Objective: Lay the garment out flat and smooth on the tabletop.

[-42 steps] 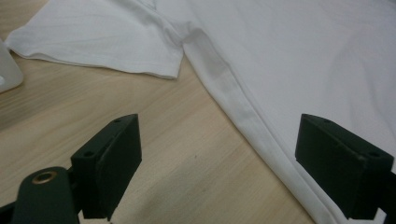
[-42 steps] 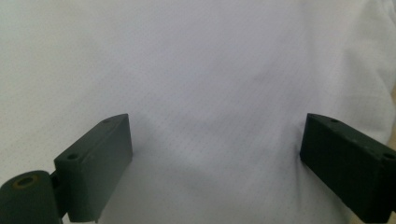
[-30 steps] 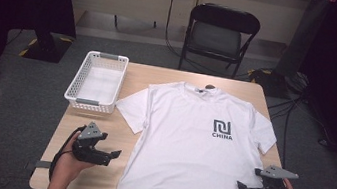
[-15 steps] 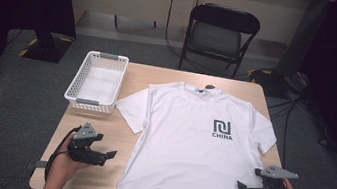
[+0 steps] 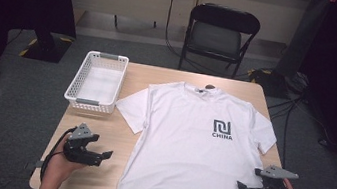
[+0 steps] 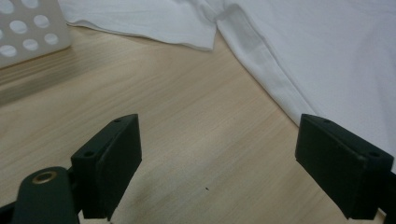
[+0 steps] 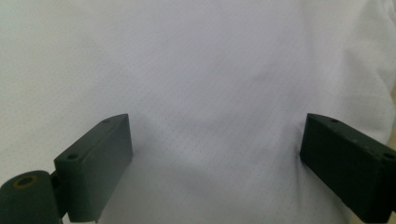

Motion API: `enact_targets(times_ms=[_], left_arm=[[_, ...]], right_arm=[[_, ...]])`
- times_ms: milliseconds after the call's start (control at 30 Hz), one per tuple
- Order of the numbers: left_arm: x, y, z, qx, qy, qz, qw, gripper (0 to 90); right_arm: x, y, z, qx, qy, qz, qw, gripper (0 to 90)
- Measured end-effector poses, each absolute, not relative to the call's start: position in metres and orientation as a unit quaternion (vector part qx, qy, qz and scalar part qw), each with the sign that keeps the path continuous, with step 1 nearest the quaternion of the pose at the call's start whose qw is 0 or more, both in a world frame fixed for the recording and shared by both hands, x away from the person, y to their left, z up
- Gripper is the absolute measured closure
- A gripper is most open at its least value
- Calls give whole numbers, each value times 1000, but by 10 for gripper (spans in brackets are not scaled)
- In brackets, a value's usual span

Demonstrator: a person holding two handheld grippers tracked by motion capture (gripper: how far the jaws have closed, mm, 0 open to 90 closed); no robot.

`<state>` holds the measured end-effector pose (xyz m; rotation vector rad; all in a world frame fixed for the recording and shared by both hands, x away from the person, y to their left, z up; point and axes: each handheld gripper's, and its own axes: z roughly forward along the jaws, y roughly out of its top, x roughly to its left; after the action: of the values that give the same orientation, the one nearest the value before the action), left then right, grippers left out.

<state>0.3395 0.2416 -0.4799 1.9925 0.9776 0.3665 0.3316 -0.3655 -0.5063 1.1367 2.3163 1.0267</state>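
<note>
T-shirt (image 5: 193,149) lies flat and face up across the middle and right of the table (image 5: 100,135), collar at twelve o'clock, hem at six, so its long axis runs straight away from the person. The right gripper (image 5: 242,188) hovers over the hem corner at about five o'clock on the shirt, jaws spread wide, nothing between them, and in the right gripper view there is white cloth beneath both. The left gripper (image 5: 106,154) is over bare wood at the shirt's eight o'clock, also released and empty, with the side seam lying just off toward three o'clock from its fingers. So the right one looks nearer to a grab; the left has a short gap to close first. A white basket (image 5: 96,82) sits at ten o'clock, apart from the sleeve.
</note>
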Motion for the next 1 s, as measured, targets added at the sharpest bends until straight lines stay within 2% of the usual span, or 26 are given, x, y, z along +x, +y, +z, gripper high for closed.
enact_targets(times_ms=[1000], left_arm=[[338,257,-489,801,399,160,416,141]], right_arm=[[332,-366,-506,402,820,364,181,74]])
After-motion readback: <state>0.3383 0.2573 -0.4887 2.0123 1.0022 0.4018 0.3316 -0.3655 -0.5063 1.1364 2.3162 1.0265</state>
